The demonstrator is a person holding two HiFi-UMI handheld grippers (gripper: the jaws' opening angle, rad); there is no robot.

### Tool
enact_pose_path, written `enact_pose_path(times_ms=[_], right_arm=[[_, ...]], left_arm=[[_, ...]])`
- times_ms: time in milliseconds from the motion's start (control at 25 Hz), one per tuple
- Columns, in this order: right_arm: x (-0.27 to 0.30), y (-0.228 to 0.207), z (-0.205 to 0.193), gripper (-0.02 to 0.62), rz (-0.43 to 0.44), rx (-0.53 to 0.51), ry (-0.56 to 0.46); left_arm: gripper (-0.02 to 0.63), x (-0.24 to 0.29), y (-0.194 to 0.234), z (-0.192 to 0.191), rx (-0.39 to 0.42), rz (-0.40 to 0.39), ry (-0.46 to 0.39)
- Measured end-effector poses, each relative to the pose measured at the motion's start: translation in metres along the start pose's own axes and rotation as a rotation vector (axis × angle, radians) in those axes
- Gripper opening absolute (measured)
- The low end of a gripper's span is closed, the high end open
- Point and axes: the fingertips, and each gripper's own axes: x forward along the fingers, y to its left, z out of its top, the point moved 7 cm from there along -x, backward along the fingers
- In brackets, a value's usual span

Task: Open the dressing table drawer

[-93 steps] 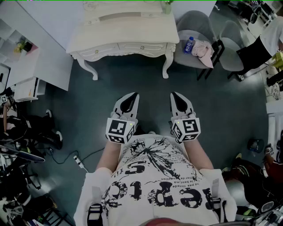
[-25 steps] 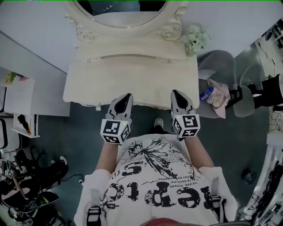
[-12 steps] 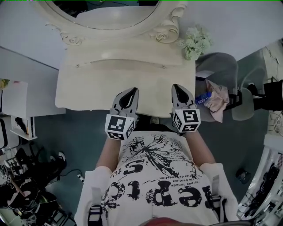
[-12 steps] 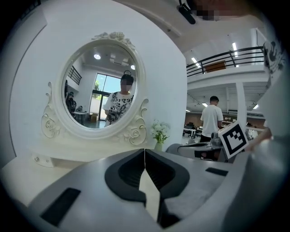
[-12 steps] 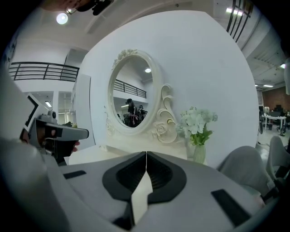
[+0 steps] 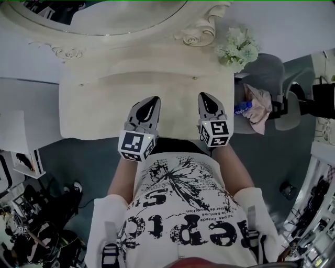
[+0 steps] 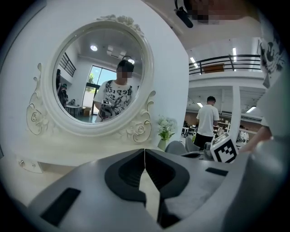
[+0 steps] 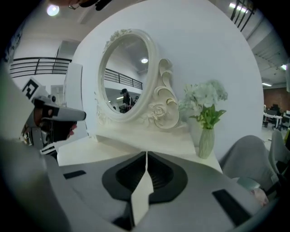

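Cream-white wood fills the upper middle of the head view. It is the top of the dressing table [image 6: 94, 112], reaching from the left third of the frame to just past my right hand. Its oval mirror [image 6: 125, 15] stands along the top edge in a carved frame. I cannot see the drawer from above, because its front is hidden under the table's near edge.

My left gripper [image 6: 155, 99] sits left of centre, pointing up the frame. Its jaws lie over the table top and its marker cube [image 6: 137, 146] straddles the near edge. The jaws are pressed together on nothing, and in the left gripper view only a hairline shows between them, with the mirror [image 7: 97, 77] above.

Right of centre, my right gripper [image 6: 201, 96] lies parallel to the left and apart from it, also over the top. It is clamped tight and empty too. In the right gripper view the jaws meet in a thin seam below the mirror [image 8: 124, 77].

Farther right, white flowers [image 6: 238, 47] stand at the table's back corner, in a pale vase [image 8: 206, 142]. Just beside the table's right end is a grey chair [image 6: 264, 73] with a blue-capped bottle [image 6: 242, 108] and a pink cloth [image 6: 259, 112] on its seat.
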Motion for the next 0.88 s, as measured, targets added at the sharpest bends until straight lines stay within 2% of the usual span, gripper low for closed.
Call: enact_pose_path(times_ms=[160,200,240,280,560,880], right_arm=[[0.037,-0.008,-0.027,0.024,-0.039,-0.022,0.071],[0.046,-0.010,-0.031,0.050,-0.049,-0.022,0.082],[0.054,-0.013,-0.035,0.118,-0.055,-0.020,0.094],[0.062,-0.015,-0.037,0.144,-0.061,-0.019,0.109],[0.101,-0.026,-0.041,0.156,-0.112,-0.028,0.156],[0.117,-0.032,-0.044,0.148,-0.152,-0.010,0.203]], left_arm=[[0.020,0.009,0.017,-0.005,-0.013,-0.007,0.019],[0.020,0.012,0.020,-0.007,-0.017,-0.011,0.026],[0.020,0.015,0.023,-0.010,-0.019,-0.015,0.034],[0.020,0.017,0.026,-0.013,-0.021,-0.019,0.042],[0.020,0.024,0.039,-0.030,-0.026,-0.022,0.096],[0.020,0.029,0.043,-0.034,-0.041,-0.012,0.110]])
